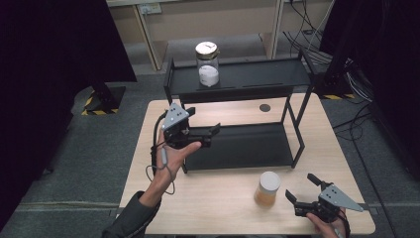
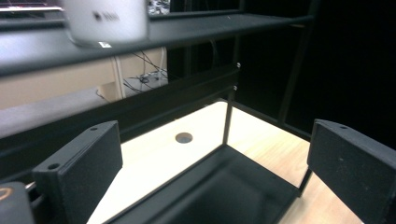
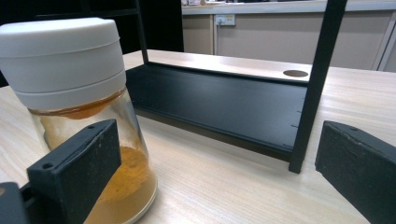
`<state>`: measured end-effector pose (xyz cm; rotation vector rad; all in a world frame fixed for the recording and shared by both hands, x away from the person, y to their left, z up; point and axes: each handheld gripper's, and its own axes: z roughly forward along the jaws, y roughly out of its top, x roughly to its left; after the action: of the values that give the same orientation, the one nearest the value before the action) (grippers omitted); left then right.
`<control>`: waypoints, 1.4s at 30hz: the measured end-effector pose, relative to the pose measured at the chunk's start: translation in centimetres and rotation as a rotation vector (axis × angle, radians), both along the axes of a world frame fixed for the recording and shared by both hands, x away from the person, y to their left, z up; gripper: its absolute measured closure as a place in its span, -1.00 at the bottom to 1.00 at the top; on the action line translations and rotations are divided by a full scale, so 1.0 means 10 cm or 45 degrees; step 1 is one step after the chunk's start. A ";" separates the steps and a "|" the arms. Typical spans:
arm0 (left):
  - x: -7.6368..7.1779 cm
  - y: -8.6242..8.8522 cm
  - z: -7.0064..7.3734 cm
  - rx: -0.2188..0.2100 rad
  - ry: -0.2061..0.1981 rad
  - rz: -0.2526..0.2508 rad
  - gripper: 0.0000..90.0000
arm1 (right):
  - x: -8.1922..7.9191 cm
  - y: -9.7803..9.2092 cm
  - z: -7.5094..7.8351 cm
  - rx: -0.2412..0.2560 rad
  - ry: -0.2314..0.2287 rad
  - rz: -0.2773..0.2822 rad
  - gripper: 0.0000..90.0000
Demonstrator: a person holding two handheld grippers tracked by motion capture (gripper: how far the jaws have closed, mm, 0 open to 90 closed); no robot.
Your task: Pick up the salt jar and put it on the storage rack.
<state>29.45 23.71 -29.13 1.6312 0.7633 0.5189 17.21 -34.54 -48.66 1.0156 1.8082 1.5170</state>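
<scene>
- Right gripper (image 1: 303,190), jaws spread and empty: swing left so the glass jar of orange powder with a white screw lid (image 1: 267,188) sits centred between them, then grip below the lid.
- Jar: upright on the pale wooden table (image 1: 218,208), before the black metal two-tier shelf (image 1: 242,144).
- Left gripper (image 1: 214,131): open, empty, at the shelf's lower tier.

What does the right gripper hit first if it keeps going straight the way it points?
Probably the jar of orange powder: it stands just ahead, by the left jaw in the right gripper view. The right gripper has its jaws open. Dead centre looks free up to the black shelf; depth is unclear.
</scene>
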 end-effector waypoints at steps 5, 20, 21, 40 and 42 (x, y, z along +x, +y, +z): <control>-0.05 -0.01 -0.15 -0.016 0.000 -0.028 -0.95 | 0.00 -0.01 0.00 0.006 -0.001 -0.006 -0.99; -0.21 -0.01 -0.62 -0.049 0.012 -0.088 -0.95 | -0.01 -0.03 0.00 0.018 -0.005 -0.019 -0.99; -0.21 -0.01 -0.62 -0.049 0.012 -0.088 -0.95 | -0.01 -0.04 0.00 0.018 -0.006 -0.019 -0.99; -0.28 -0.07 -1.19 -0.030 0.045 -0.134 -0.96 | 0.00 -0.03 0.00 0.019 -0.001 -0.018 -0.99; -0.28 -0.09 -1.23 -0.019 0.051 -0.140 -0.96 | 0.00 -0.03 0.00 0.020 0.000 -0.018 -0.99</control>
<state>26.68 22.85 -41.41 1.6639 0.7010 0.4021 17.20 -34.88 -48.70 1.0334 1.7884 1.5251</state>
